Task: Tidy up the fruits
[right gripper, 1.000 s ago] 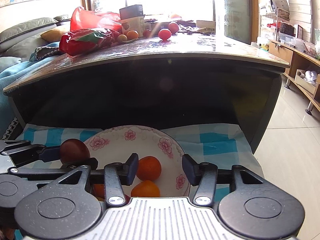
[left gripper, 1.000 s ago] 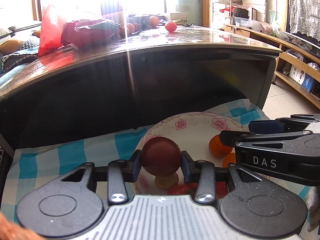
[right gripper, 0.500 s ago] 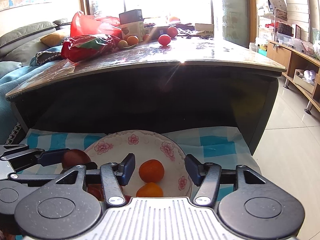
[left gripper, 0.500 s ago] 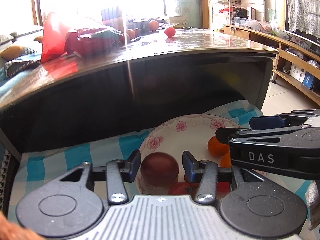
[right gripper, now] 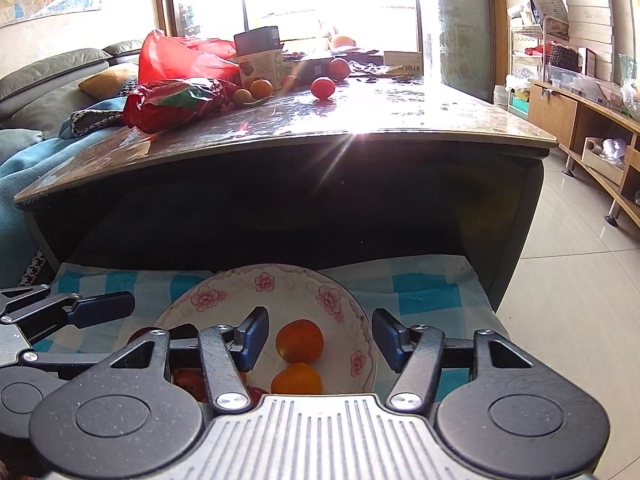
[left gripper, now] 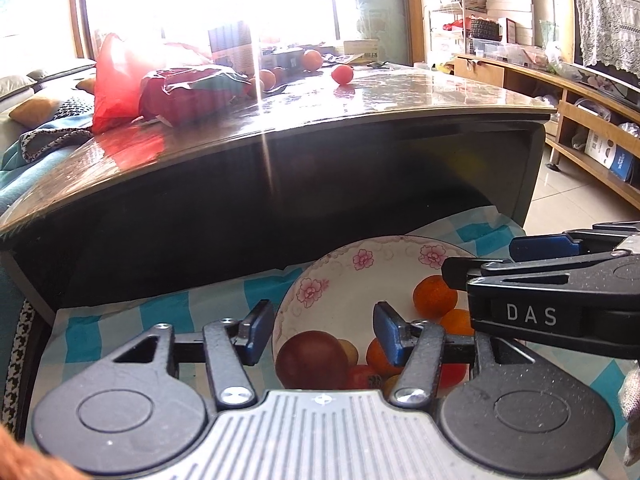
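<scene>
A white floral bowl (left gripper: 340, 276) sits on a blue checked cloth (left gripper: 160, 316) and holds several fruits. A dark red fruit (left gripper: 310, 360) lies in it beside oranges (left gripper: 434, 296). My left gripper (left gripper: 322, 330) is open and empty above the dark red fruit. My right gripper (right gripper: 320, 338) is open and empty over the bowl (right gripper: 352, 312), above two oranges (right gripper: 299, 340). The right gripper also shows in the left wrist view (left gripper: 520, 276). More fruits lie on the tabletop: a red one (right gripper: 322, 88) and an orange one (right gripper: 261, 89).
A dark glossy table (right gripper: 360, 128) rises just behind the bowl. Red plastic bags (right gripper: 176, 96) and a box (right gripper: 260, 58) lie on it. A sofa (right gripper: 48, 76) stands at the left, wooden shelves (right gripper: 592, 128) at the right, tiled floor (right gripper: 568, 280) beside them.
My left gripper opened and let go of the dark red fruit, which now rests in the bowl. Both grippers drew back and up a little.
</scene>
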Action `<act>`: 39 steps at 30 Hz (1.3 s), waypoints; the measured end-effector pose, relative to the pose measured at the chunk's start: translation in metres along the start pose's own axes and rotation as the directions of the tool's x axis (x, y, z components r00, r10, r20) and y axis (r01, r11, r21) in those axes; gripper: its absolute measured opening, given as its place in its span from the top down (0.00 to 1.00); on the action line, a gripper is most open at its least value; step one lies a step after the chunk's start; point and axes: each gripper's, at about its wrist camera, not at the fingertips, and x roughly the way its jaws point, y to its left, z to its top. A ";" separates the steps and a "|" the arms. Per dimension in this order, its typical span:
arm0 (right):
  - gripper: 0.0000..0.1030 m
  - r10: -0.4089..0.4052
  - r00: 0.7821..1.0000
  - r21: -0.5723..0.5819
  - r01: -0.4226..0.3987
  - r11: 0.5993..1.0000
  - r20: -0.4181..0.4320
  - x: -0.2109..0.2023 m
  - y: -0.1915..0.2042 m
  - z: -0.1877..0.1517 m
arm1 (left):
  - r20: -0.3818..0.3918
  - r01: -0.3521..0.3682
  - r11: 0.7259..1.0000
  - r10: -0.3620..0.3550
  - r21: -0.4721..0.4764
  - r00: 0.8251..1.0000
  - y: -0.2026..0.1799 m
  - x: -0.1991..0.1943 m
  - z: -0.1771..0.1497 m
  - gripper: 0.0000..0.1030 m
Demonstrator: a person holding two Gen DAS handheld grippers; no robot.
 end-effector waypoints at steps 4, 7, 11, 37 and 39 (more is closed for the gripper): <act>0.48 -0.001 1.000 0.003 0.001 1.000 -0.001 -0.003 0.001 0.000 | 0.001 -0.015 1.000 0.015 -0.003 1.000 0.002 -0.003 -0.001 0.32; 0.48 -0.003 1.000 0.002 0.003 1.000 -0.001 -0.005 0.003 -0.001 | 0.003 -0.025 1.000 0.025 -0.010 1.000 0.004 -0.005 -0.003 0.29; 0.48 -0.008 1.000 0.001 0.008 1.000 0.000 -0.006 0.004 -0.002 | 0.006 -0.054 0.998 0.054 -0.015 0.999 0.003 -0.005 -0.004 0.21; 0.46 -0.030 0.999 0.014 0.030 0.999 0.021 -0.044 0.003 -0.004 | 0.008 -0.100 0.993 0.100 -0.059 0.995 0.006 -0.038 -0.015 0.09; 0.46 -0.031 0.999 0.014 0.030 0.999 0.025 -0.048 0.005 -0.004 | 0.010 -0.103 0.993 0.104 -0.058 0.995 0.007 -0.041 -0.015 0.09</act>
